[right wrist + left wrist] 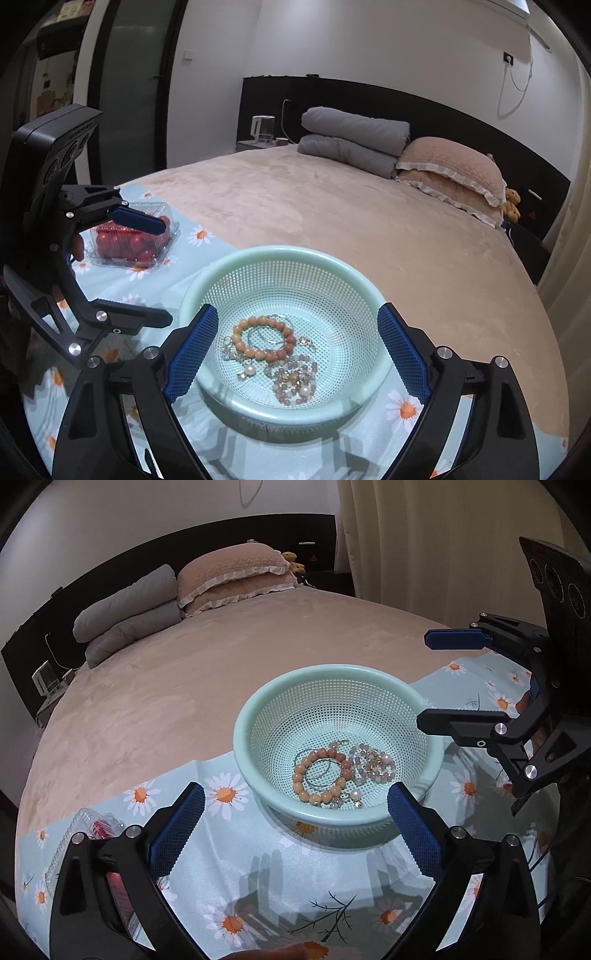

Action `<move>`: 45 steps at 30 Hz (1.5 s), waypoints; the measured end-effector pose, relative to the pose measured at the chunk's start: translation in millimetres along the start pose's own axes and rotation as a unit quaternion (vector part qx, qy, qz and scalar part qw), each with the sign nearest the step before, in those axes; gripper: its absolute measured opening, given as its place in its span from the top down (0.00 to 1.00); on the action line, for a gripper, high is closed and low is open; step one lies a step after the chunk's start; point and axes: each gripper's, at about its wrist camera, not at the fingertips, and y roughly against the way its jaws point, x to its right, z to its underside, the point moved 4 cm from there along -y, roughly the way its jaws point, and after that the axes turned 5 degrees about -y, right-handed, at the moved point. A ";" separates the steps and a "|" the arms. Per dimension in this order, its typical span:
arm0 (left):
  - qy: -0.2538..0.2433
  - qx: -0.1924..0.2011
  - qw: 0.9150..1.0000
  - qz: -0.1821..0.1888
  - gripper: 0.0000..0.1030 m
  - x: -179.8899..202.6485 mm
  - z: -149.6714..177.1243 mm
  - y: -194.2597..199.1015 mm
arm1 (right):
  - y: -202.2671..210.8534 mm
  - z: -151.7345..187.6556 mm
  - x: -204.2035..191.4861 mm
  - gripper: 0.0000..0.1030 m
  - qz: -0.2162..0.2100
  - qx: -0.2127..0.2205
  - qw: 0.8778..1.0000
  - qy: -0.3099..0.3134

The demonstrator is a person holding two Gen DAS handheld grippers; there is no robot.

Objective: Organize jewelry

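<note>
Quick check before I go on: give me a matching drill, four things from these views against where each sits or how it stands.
Things:
1. orange bead bracelet
2. clear box of red fruit
3. grey folded quilt
4. left gripper

Places or states:
A. at the head of the bed, beside the pink pillows
B. jaws open, nothing between them
C. inside the green colander
D. on the daisy cloth, apart from the colander

Pairs: 1-C, 2-D, 3-A, 4-B

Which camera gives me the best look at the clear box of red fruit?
The right wrist view: the clear box of red fruit shows nearly whole there, only partly crossed by the left gripper. The left wrist view shows just its corner.
</note>
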 end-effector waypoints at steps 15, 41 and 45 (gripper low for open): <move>0.132 -0.037 0.990 -0.024 0.06 40.8 77.2 41.8 | 56.6 73.0 -18.2 0.16 0.083 0.003 0.989 -0.126; 0.140 -0.009 0.980 -0.142 0.06 90.8 140.3 132.0 | 136.2 147.4 -93.0 0.08 0.138 -0.068 0.969 -0.194; 0.135 -0.007 0.982 -0.129 0.06 94.1 142.1 144.0 | 143.8 153.5 -101.4 0.08 0.177 -0.071 0.964 -0.187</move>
